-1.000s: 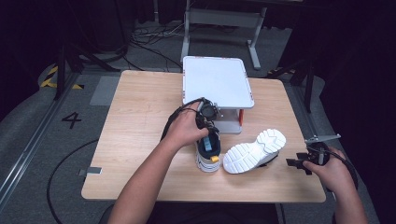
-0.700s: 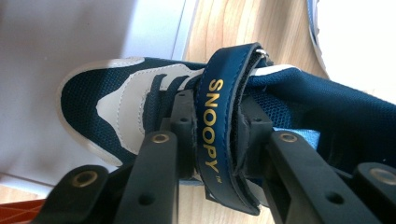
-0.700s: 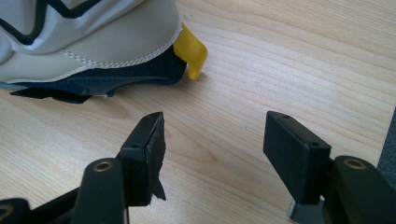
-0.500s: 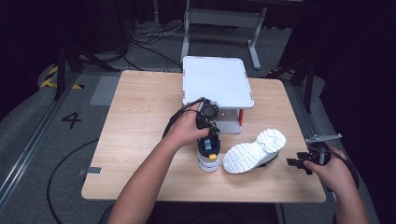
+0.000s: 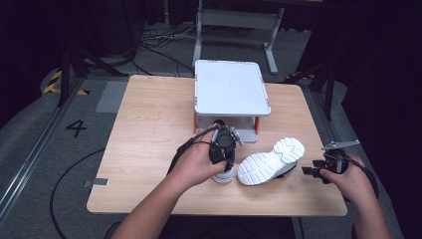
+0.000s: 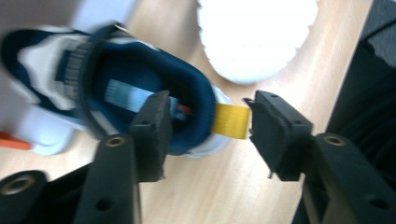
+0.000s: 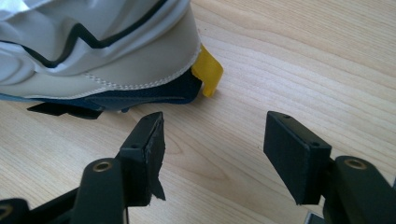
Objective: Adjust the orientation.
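Navy-lined upright shoe [image 6: 140, 93] directly beneath spread left gripper [image 6: 205, 126], heel collar between jaws; right gripper [image 7: 212, 144] released, beside overturned shoe [image 5: 271, 162].

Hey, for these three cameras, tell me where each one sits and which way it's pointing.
High view: above the table's near side, looking forward and down; both forearms and claws show.
Left gripper view: on the left claw, looking into the upright shoe; its open jaws straddle the heel.
Right gripper view: on the right claw, low over the table, facing the tipped shoe's heel.
Both gripper views share the tipped shoe.
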The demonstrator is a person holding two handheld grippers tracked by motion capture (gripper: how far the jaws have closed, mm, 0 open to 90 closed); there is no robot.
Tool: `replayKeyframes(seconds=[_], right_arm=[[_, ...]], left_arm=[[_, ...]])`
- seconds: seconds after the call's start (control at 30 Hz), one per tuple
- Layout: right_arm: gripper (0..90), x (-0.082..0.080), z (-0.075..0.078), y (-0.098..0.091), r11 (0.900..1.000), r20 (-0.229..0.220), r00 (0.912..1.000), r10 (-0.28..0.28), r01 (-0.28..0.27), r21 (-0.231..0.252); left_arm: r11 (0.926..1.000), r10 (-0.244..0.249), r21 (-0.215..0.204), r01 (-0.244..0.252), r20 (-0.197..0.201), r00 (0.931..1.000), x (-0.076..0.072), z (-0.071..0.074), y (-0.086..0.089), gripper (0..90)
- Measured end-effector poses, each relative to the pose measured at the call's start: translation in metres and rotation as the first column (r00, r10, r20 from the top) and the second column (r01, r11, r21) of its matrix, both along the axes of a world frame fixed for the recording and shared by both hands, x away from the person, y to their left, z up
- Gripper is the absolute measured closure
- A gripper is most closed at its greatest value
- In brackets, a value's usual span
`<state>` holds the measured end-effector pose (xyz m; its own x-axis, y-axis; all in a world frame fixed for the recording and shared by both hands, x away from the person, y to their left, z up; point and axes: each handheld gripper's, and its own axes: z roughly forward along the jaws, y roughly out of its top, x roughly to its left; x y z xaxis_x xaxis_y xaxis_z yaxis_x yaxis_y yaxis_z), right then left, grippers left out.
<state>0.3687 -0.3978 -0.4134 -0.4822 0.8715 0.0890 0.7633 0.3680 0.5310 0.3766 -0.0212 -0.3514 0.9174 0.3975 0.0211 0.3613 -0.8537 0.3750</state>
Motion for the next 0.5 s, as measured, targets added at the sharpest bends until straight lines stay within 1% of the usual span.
replayKeyframes(seconds=[0.03, 0.07, 0.1, 0.13, 0.17, 0.23, 0.27, 0.3, 0.33, 0.4, 0.43, 0.47, 0.5], right_arm=[[39.1, 0.000, 0.000, 0.001, 1.0000, 0.002, 1.0000, 0.001, -0.001, -0.001], [39.1, 0.001, 0.000, 0.002, 1.0000, 0.001, 1.0000, 0.002, -0.002, 0.001], [39.1, 0.001, 0.000, 0.003, 1.0000, 0.000, 1.0000, 0.008, -0.008, 0.004], [39.1, 0.001, 0.000, 0.004, 1.0000, 0.000, 1.0000, 0.010, -0.010, 0.002], [39.0, 0.002, 0.000, 0.004, 0.9999, -0.001, 0.9999, 0.012, -0.012, 0.003], [39.0, 0.003, -0.001, 0.003, 0.9999, -0.003, 0.9999, 0.011, -0.011, 0.003], [38.9, 0.003, -0.002, 0.002, 1.0000, -0.001, 1.0000, 0.009, -0.009, -0.001], [38.8, 0.004, -0.003, 0.001, 1.0000, -0.002, 1.0000, 0.010, -0.010, -0.001], [38.8, 0.004, -0.003, 0.001, 1.0000, -0.006, 0.9999, 0.008, -0.008, 0.001], [38.6, 0.003, -0.004, 0.000, 1.0000, -0.007, 0.9999, 0.008, -0.008, 0.001], [38.6, 0.003, -0.003, 0.000, 1.0000, -0.007, 0.9999, 0.008, -0.008, 0.002], [38.6, 0.003, -0.003, 0.000, 1.0000, -0.003, 1.0000, 0.007, -0.007, 0.000], [38.5, 0.002, -0.003, -0.001, 1.0000, -0.001, 1.0000, 0.005, -0.005, 0.002]], left_arm=[[0.9999, -0.003, 0.013, 0.003, 0.008, 1.0000, 0.000, -0.004, -0.002, 43.3], [0.9995, -0.001, 0.030, 0.001, 0.008, 1.0000, 0.001, -0.011, -0.005, 43.7], [0.9992, 0.001, 0.040, -0.001, 0.000, 1.0000, 0.002, -0.014, -0.007, 45.4], [0.9988, -0.006, 0.050, 0.006, -0.008, 1.0000, 0.002, -0.018, -0.009, 48.0], [0.9978, -0.015, 0.065, 0.015, -0.002, 0.9999, 0.003, -0.020, -0.011, 49.8], [0.9971, 0.001, 0.076, -0.001, 0.001, 1.0000, 0.003, -0.024, -0.013, 51.0], [0.9963, 0.001, 0.085, -0.002, 0.014, 0.9999, 0.004, -0.026, -0.014, 52.6], [0.9946, -0.001, 0.104, -0.002, 0.028, 0.9996, 0.004, -0.027, -0.015, 56.1], [0.9933, -0.004, 0.115, 0.000, 0.034, 0.9994, 0.005, -0.028, -0.016, 59.2], [0.9920, -0.023, 0.125, 0.018, 0.041, 0.9989, 0.005, -0.027, -0.016, 62.2], [0.9904, -0.032, 0.136, 0.025, 0.049, 0.9983, 0.006, -0.026, -0.016, 63.6], [0.9884, -0.039, 0.149, 0.029, 0.066, 0.9971, 0.007, -0.025, -0.016, 64.7], [0.9846, -0.046, 0.173, 0.028, 0.099, 0.9940, 0.010, -0.024, -0.016, 65.0]])
